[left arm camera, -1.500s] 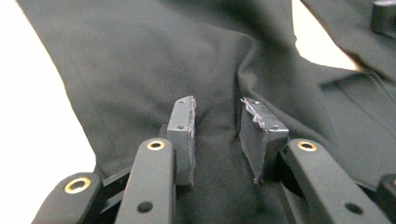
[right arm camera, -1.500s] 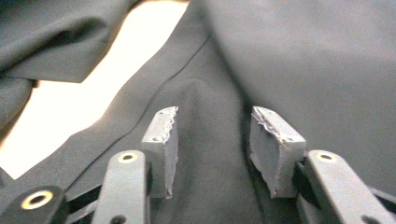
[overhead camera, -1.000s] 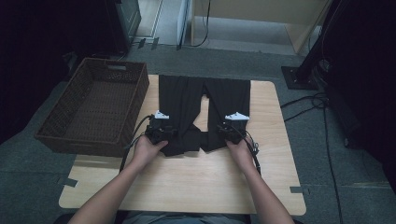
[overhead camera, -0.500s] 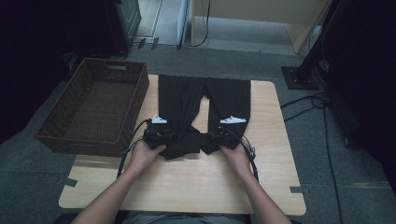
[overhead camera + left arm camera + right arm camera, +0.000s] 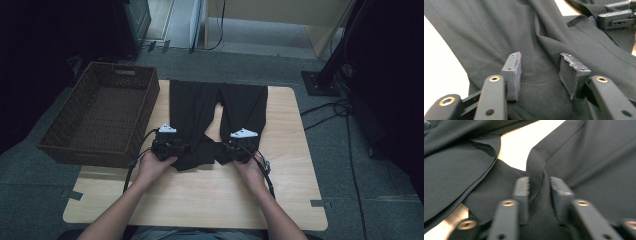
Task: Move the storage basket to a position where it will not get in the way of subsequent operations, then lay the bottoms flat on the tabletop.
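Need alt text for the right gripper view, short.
The right gripper has just been closing its two black jaws around a raised fold of the black trousers, which sits between the pads. A wedge of pale wooden table shows between the trouser legs beyond.

The near end of the black trousers (image 5: 200, 152) has been drawn back toward the table's near edge since the first earlier picture, and more cloth is now bunched between the two hands. The left gripper (image 5: 540, 67) has been brought slightly nearer that edge, and its jaws have just been opening; cloth lies between them, untouched by the pads. The right gripper (image 5: 539, 186) has likewise been pulled back a little, and its jaws have just been closing around a raised fold of the fabric.
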`<state>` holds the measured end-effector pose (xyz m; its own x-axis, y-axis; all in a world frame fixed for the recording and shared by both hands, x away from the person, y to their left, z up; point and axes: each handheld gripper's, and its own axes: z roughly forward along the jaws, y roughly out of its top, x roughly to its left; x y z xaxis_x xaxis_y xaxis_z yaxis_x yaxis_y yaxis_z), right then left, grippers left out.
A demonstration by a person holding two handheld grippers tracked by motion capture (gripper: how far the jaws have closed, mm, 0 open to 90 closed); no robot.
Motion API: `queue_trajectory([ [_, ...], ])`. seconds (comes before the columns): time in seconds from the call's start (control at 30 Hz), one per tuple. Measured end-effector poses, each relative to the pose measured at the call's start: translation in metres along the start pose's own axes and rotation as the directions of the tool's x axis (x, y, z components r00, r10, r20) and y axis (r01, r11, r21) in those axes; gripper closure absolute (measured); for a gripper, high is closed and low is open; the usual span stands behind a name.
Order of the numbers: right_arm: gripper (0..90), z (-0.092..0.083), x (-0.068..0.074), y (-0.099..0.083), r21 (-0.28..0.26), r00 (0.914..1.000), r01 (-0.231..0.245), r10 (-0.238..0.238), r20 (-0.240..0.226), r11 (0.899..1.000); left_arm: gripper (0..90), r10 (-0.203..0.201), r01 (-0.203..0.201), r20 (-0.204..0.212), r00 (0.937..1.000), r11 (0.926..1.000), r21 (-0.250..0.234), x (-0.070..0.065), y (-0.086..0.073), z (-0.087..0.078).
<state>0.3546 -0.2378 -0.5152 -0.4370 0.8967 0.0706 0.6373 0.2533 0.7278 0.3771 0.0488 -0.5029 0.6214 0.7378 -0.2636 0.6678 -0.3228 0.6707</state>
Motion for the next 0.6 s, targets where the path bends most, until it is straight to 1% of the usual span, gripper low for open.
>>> queue_trajectory([
  [0.03,82.4,-0.001,-0.001,-0.001,0.000,0.9998,-0.009,0.009,-0.015,1.000,50.0,-0.001,0.001,0.003,1.0000,1.0000,0.000,0.000,0.000,0.000],
  [0.07,85.0,-0.002,-0.002,-0.001,0.004,0.9995,-0.017,0.017,-0.026,1.000,49.4,0.000,0.000,0.004,1.0000,1.0000,0.000,0.000,0.000,0.000],
  [0.1,85.8,-0.003,-0.002,-0.002,0.005,0.9991,-0.025,0.025,-0.033,1.000,48.4,0.002,-0.002,0.006,1.0000,1.0000,0.001,0.000,0.000,0.000],
  [0.2,86.5,-0.004,-0.002,-0.003,0.010,0.9987,-0.023,0.023,-0.046,1.000,46.0,-0.002,0.002,0.012,0.9999,1.0000,0.001,-0.001,0.000,0.000],
  [0.23,86.5,-0.005,-0.003,-0.004,0.012,0.9981,-0.034,0.034,-0.050,0.999,44.9,-0.005,0.005,0.014,0.9999,1.0000,0.002,-0.001,0.000,-0.001],
  [0.33,86.9,-0.008,-0.003,-0.005,0.023,0.9972,-0.044,0.045,-0.059,0.999,40.8,-0.010,0.009,0.035,0.9993,0.9999,0.006,-0.002,0.001,-0.002],
  [0.4,87.1,-0.011,-0.003,-0.005,0.044,0.9968,-0.044,0.046,-0.065,0.998,40.1,-0.005,0.005,0.034,0.9994,0.9999,0.012,-0.003,0.001,-0.001],
  [0.47,87.2,-0.016,-0.004,-0.005,0.057,0.9961,-0.039,0.043,-0.078,0.998,40.3,0.005,-0.006,0.027,0.9996,0.9996,0.029,-0.003,0.000,0.001],
  [0.6,87.1,-0.029,-0.006,0.004,0.016,0.9928,-0.069,0.070,-0.097,0.997,42.3,0.004,-0.004,0.025,0.9997,0.9995,0.030,-0.003,0.000,0.001],
])
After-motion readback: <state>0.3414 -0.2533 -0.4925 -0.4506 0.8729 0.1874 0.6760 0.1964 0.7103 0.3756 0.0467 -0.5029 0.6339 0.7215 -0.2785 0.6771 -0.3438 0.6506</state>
